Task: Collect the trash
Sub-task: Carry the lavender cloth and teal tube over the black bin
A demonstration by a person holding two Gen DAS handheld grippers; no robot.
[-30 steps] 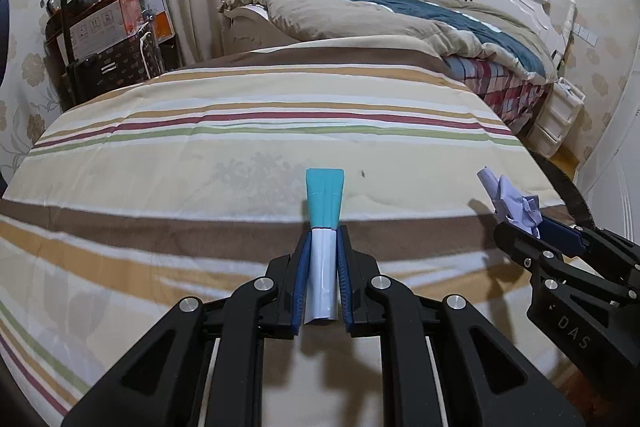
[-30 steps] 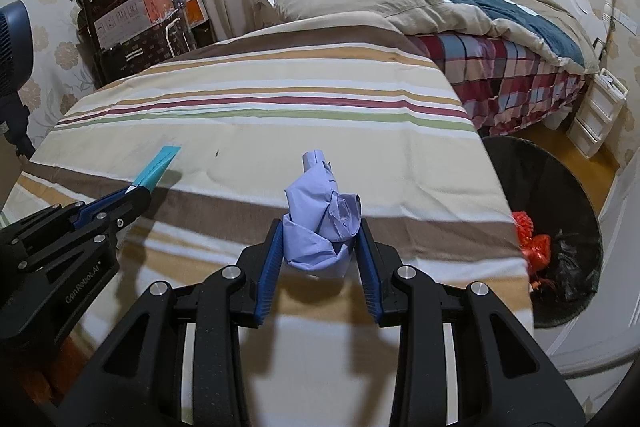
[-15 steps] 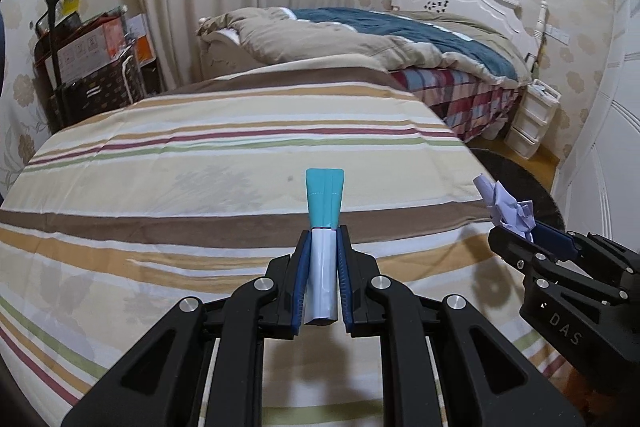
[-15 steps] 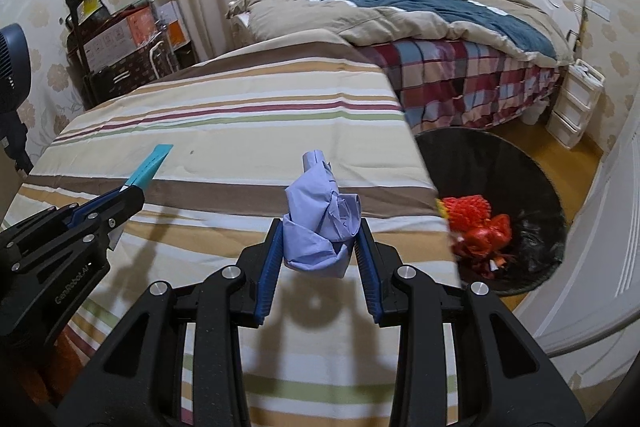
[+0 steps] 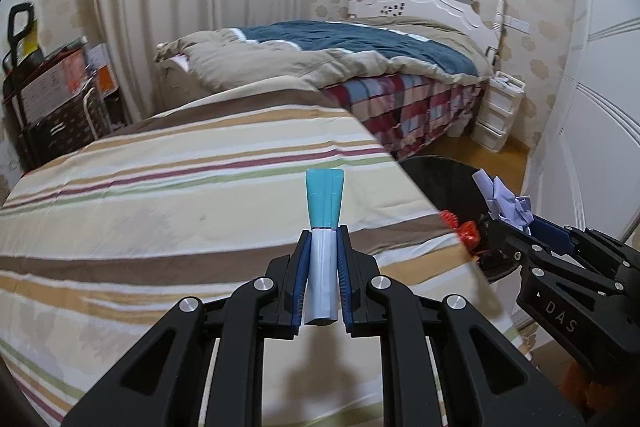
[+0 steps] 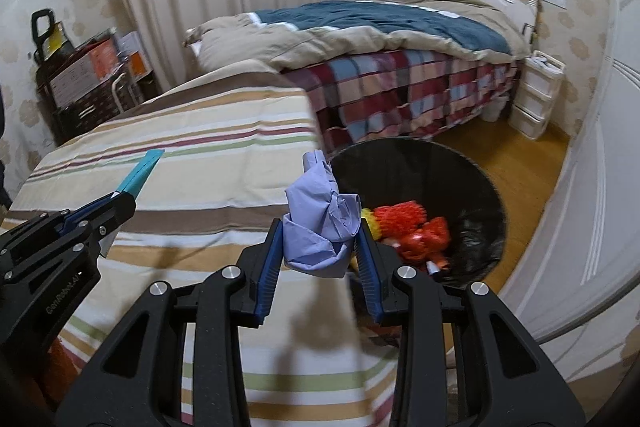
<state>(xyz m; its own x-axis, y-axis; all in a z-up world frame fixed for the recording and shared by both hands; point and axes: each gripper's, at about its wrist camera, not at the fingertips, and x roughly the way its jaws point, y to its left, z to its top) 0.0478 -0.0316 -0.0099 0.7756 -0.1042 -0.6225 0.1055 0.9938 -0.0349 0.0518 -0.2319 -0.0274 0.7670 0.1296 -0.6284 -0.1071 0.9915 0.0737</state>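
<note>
We have both pieces of trash in hand. Our left hand-held gripper is clamped tight on a flat white wrapper with a teal flared end, whose long axis runs straight out along the fingers, teal end foremost. Our right hand-held gripper is closed on a crumpled lavender paper wad that bulges up between the blue pads.

What the next move turns on, we judge, is the round bin lined with a black bag on the wooden floor. It lies ahead and to the right of both hands, just beyond the right edge of the bed with the striped beige cover. From the right wrist view the wad already overlaps the bin's near-left rim, with red and yellow plastic netting lying inside; the right hand is clearly the nearer one. From the left wrist view the wrapper hangs above the striped cover, and the bin shows only partly, behind the bed edge and the right hand-held gripper.

Open room looks fair: a white panelled door curves close on the bin's right, and a second bed with a plaid skirt stands behind it. We would expect the right hand to release first, and the left to cross further over the bed edge.
</note>
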